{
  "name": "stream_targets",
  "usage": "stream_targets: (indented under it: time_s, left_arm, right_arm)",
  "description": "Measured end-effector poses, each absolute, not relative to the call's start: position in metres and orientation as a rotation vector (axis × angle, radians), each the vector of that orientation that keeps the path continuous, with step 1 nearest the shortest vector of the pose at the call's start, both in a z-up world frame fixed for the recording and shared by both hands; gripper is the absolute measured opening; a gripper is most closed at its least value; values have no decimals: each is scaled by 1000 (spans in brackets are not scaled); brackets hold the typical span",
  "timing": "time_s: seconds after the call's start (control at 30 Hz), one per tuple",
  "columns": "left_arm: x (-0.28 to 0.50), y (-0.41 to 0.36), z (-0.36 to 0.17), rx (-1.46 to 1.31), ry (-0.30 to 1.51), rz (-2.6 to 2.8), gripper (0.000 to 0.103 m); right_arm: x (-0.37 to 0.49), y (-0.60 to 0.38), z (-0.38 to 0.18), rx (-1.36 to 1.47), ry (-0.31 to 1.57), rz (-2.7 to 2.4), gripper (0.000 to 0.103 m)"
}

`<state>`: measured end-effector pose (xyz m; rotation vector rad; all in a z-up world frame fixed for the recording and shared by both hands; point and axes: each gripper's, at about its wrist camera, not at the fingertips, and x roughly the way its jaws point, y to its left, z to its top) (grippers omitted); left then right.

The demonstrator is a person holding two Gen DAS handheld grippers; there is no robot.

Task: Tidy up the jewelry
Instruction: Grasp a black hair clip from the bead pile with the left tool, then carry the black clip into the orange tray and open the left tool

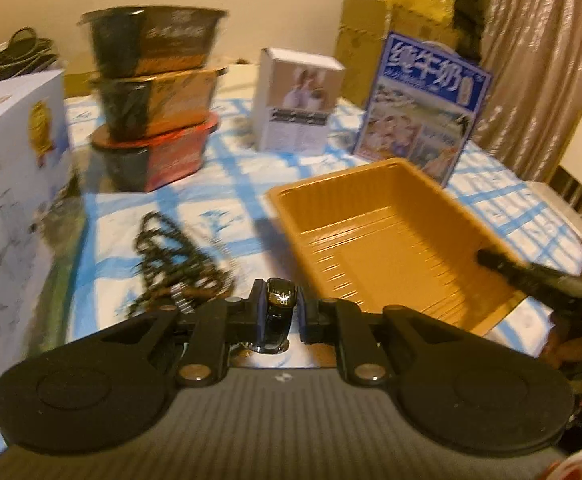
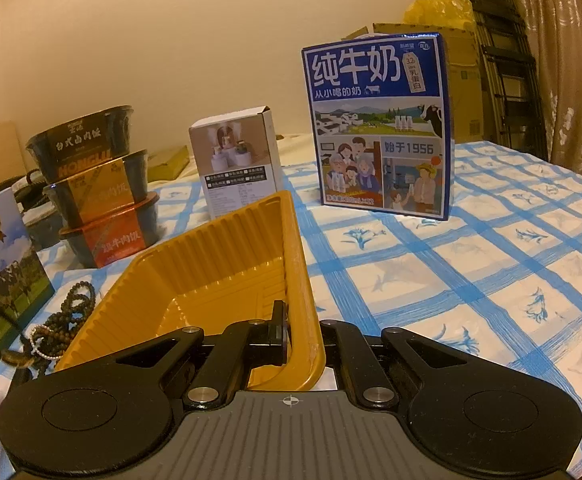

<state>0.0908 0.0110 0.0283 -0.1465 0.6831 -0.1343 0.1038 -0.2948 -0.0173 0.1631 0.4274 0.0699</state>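
My left gripper (image 1: 278, 306) is shut on a black bangle (image 1: 277, 320) and holds it above the tablecloth, just left of the orange plastic tray (image 1: 387, 240). A dark beaded necklace (image 1: 171, 256) lies in a heap on the cloth left of the gripper; it also shows in the right wrist view (image 2: 71, 312). My right gripper (image 2: 301, 338) is shut on the near wall of the orange tray (image 2: 211, 264), one finger inside and one outside. The right gripper's finger (image 1: 531, 276) shows at the tray's right corner in the left wrist view.
Three stacked instant-meal bowls (image 1: 155, 96) stand at the back left. A small white box (image 1: 295, 104) and a blue milk carton box (image 2: 379, 124) stand behind the tray. Another white milk box (image 1: 11, 184) stands close on the left. A blue-checked cloth (image 2: 471, 264) covers the table.
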Motion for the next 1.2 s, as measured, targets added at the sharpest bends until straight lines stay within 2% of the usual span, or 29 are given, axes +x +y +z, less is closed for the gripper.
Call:
stream_targets:
  time_s: [0.23, 0.57, 0.6, 0.63, 0.67, 0.73, 0.97, 1.2]
  left_arm:
    - [115, -32, 26, -157, 661, -248, 14]
    - [143, -72, -16, -169, 746, -311, 14]
    - [142, -72, -17, -174, 744, -318, 14]
    - [140, -73, -16, -175, 740, -321, 19]
    - [138, -73, -15, -174, 733, -320, 29]
    - [131, -70, -11, -166, 721, -316, 33]
    - [96, -38, -5, -121, 722, -253, 33]
    - [77, -8, -35, -82, 802, -127, 32]
  right_arm:
    - [102, -295, -20, 146, 424, 70, 4]
    - [101, -294, -21, 119, 419, 68, 4]
    - [101, -294, -21, 113, 419, 65, 5]
    - [101, -293, -22, 105, 417, 62, 5]
    - [101, -294, -22, 105, 419, 65, 5]
    - [101, -294, -22, 103, 419, 64, 5]
    - [101, -296, -22, 100, 421, 56, 5]
    - [97, -297, -19, 73, 408, 24, 5]
